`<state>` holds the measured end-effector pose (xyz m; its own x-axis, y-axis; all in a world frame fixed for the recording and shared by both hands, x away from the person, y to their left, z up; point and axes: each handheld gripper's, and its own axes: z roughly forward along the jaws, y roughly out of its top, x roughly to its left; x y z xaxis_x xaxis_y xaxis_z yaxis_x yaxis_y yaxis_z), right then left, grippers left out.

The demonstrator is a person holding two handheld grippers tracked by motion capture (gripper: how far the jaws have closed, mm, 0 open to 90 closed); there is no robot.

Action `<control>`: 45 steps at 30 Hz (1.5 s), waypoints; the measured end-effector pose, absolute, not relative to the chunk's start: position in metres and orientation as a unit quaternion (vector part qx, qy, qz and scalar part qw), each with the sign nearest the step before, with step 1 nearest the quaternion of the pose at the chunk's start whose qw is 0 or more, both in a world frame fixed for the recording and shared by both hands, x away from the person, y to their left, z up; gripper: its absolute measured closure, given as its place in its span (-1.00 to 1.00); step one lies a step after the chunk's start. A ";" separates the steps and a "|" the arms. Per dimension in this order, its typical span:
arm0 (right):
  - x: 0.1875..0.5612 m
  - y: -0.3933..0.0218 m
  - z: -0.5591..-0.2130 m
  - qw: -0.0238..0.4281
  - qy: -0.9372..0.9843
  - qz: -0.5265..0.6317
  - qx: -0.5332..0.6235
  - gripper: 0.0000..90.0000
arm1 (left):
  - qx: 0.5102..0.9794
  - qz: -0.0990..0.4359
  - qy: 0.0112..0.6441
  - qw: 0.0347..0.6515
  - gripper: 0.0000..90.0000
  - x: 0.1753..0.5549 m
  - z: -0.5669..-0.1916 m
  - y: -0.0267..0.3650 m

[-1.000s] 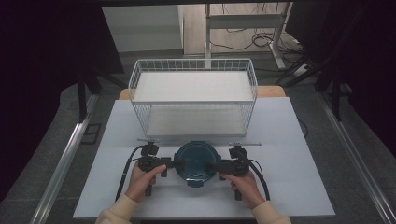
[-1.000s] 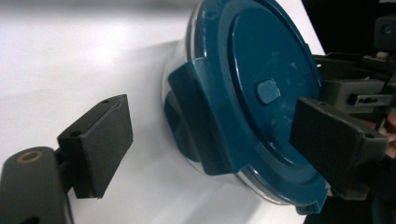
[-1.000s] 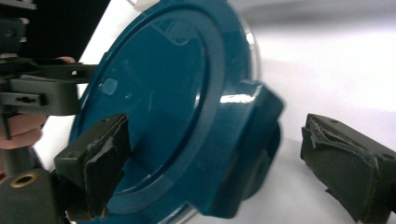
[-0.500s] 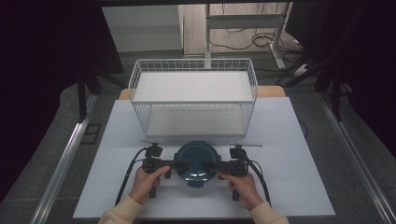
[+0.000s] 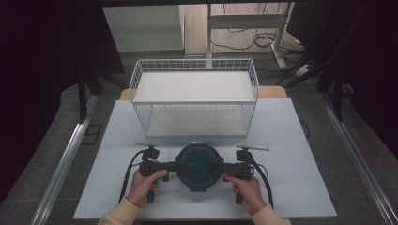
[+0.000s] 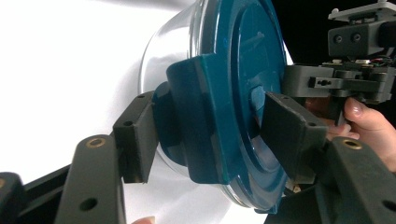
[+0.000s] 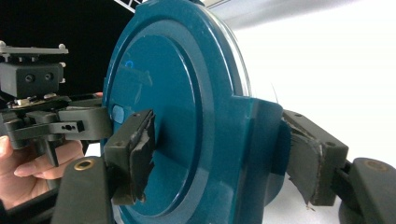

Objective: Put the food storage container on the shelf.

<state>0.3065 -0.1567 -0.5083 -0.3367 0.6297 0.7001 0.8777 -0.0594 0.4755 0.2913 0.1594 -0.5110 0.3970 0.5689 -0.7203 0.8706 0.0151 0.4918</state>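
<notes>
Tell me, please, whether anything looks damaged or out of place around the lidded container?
Yes: the right gripper has worn pads; their black rubber is torn and ragged where it clamps the teal lid. The glass container sits square before the wire basket.

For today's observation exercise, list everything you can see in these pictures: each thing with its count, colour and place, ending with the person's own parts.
Round glass container with teal plastic lid: one, clear with teal lid, on the near middle of the table, between both tools.
White wire basket: one, white, at the far side of the table behind the container.
Table: one, white top.
Left tool: one, black; its jaws have just been closing and stand on either side of the lid's left clip.
Right tool: one, black; its jaws have just been closing over the lid's right clip.
Hands: two, the left hand and the right hand, at the near edge, in cream sleeves.
</notes>
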 end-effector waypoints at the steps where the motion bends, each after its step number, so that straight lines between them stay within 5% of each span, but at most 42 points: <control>1: 0.304 -0.156 -0.506 0.129 -0.676 -0.465 -0.557 -0.30 | 0.686 -0.154 0.525 0.480 -0.12 0.290 -0.510 0.159; 21: 0.288 -0.158 -0.468 0.049 -0.704 -0.501 -0.501 -0.24 | 0.703 -0.128 0.488 0.502 -0.05 0.279 -0.480 0.159; 45: 0.289 -0.154 -0.427 0.007 -0.721 -0.526 -0.452 -0.22 | 0.708 -0.091 0.462 0.526 -0.04 0.281 -0.441 0.164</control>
